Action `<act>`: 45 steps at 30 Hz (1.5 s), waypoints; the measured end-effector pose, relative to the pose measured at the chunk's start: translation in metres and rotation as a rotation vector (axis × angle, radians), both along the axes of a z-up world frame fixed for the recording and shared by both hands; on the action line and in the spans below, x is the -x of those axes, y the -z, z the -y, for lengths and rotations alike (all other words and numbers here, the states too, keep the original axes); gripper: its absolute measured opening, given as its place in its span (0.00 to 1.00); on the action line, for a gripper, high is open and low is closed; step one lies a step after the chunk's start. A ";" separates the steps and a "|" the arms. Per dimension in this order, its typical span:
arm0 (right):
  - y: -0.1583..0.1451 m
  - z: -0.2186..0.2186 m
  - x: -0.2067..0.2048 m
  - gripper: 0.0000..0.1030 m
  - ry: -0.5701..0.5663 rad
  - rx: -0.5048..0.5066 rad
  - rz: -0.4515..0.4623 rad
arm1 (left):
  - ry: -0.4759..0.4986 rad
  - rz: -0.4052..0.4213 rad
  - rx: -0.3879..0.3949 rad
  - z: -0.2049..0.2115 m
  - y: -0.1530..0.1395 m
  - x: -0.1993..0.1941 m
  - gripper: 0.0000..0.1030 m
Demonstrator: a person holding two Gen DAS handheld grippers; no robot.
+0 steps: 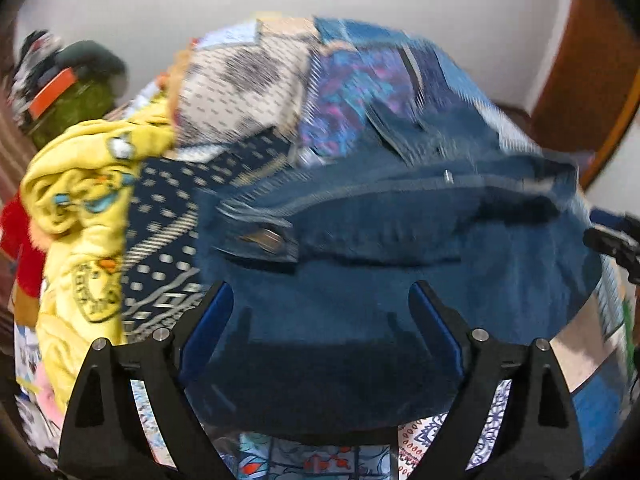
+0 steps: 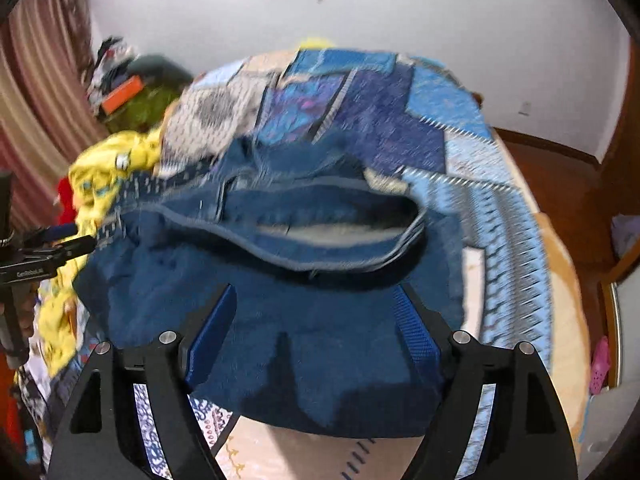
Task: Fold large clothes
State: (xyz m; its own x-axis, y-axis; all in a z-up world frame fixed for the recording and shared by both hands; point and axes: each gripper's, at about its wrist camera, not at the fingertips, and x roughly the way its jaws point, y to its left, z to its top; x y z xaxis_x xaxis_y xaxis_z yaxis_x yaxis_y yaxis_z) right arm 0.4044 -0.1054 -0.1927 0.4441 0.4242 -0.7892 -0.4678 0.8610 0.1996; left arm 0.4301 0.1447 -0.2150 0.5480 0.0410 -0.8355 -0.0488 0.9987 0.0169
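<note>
A pair of dark blue jeans [image 1: 360, 280] lies folded on the patchwork bedspread [image 1: 360, 80], waistband on the far side. My left gripper [image 1: 320, 292] is open above the jeans' near part, fingers apart, holding nothing. In the right wrist view the same jeans [image 2: 300, 320] lie with the waistband gaping open. My right gripper [image 2: 316, 296] is open over the near fold, empty. The left gripper's tip [image 2: 76, 244] shows at the left edge of the right view; the right one's tip [image 1: 612, 240] shows at the right edge of the left view.
A yellow printed garment [image 1: 80, 208], a navy patterned cloth [image 1: 168, 220] and a white dotted cloth [image 1: 240, 92] are heaped left of the jeans. A red item [image 1: 20, 240] lies farther left. Striped curtains [image 2: 36, 100] hang at left. Wooden floor [image 2: 560, 184] lies right of the bed.
</note>
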 end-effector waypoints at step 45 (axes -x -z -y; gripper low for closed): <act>0.019 -0.046 0.022 0.75 -0.033 -0.015 -0.031 | 0.005 -0.013 0.084 0.017 0.041 0.021 0.89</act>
State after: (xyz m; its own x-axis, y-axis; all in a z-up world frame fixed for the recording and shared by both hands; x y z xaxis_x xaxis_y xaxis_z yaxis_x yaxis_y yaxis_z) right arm 0.3824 -0.0598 -0.2121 0.4050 0.4499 -0.7960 -0.4890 0.8422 0.2272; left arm 0.4089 0.1280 -0.2556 0.5368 -0.0326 -0.8431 -0.0438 0.9968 -0.0664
